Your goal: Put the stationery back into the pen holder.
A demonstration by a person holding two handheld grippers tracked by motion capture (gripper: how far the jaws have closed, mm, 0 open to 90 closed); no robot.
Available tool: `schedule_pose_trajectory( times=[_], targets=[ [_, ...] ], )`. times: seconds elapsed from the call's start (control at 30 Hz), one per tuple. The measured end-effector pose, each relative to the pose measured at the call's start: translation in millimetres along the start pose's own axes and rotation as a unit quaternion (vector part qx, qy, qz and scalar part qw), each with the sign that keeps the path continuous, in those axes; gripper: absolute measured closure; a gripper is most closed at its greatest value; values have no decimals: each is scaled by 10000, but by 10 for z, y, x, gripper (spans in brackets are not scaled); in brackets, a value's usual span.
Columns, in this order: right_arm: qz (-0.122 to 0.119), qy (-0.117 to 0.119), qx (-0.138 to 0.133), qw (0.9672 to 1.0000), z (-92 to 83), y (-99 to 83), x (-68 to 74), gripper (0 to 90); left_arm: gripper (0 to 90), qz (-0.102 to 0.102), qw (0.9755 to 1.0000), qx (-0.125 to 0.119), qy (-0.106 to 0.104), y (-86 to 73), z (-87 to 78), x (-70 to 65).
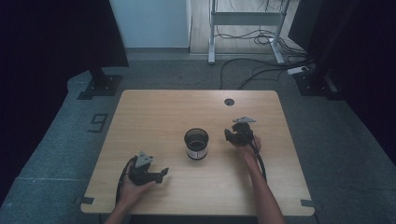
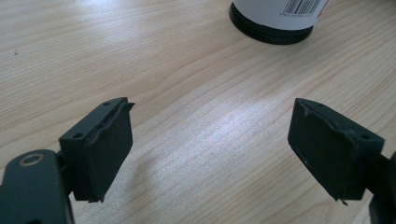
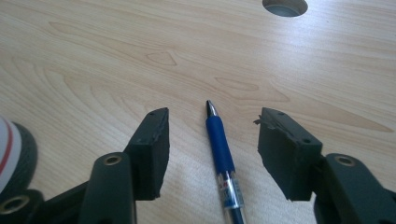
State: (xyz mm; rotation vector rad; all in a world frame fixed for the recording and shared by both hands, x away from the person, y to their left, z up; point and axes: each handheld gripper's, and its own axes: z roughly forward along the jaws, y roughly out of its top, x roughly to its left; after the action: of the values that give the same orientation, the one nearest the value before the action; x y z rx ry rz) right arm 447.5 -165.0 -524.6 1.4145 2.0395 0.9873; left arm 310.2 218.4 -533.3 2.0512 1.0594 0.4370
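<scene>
Your right tongs (image 1: 232, 135) sit just to the right of the cup (image 1: 196, 143) at the middle of the tabletop (image 1: 154, 116), with your forearm running up from the near edge and the hand wrapped around the body of the tool. In the right gripper view the tongs (image 3: 212, 140) point low along the wood, jaws apart, and the blue pen (image 3: 222, 156) lies flat between them, clear of both pads (image 3: 152, 149), its tip aimed away from you. The pen therefore lies right of the cup, on the bare wood.

Your left tongs (image 1: 161, 175) rest near the front edge, left of the cup and nearer you, hand cupped under them. In the left gripper view these tongs (image 2: 210, 149) gape wide over bare wood, with the cup's base (image 2: 275, 21) ahead of them.
</scene>
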Motion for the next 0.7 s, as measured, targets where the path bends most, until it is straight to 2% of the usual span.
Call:
schedule_pose_trajectory(
  times=[0.27,0.5,0.57,0.7],
  targets=[
    [111,-50,152,9998,135,-61,-61,478,139,3,10000,-4,11,-1,0,0],
    [31,-79,293,9995,213,-100,-73,525,139,36,10000,26,-12,-3,11,-12],
    [13,-61,286,9996,225,-102,-78,548,139,48,10000,30,-14,-2,14,-17],
    [57,-47,275,9996,228,-95,-96,658,140,44,10000,34,-20,-3,20,-14]
  ],
)
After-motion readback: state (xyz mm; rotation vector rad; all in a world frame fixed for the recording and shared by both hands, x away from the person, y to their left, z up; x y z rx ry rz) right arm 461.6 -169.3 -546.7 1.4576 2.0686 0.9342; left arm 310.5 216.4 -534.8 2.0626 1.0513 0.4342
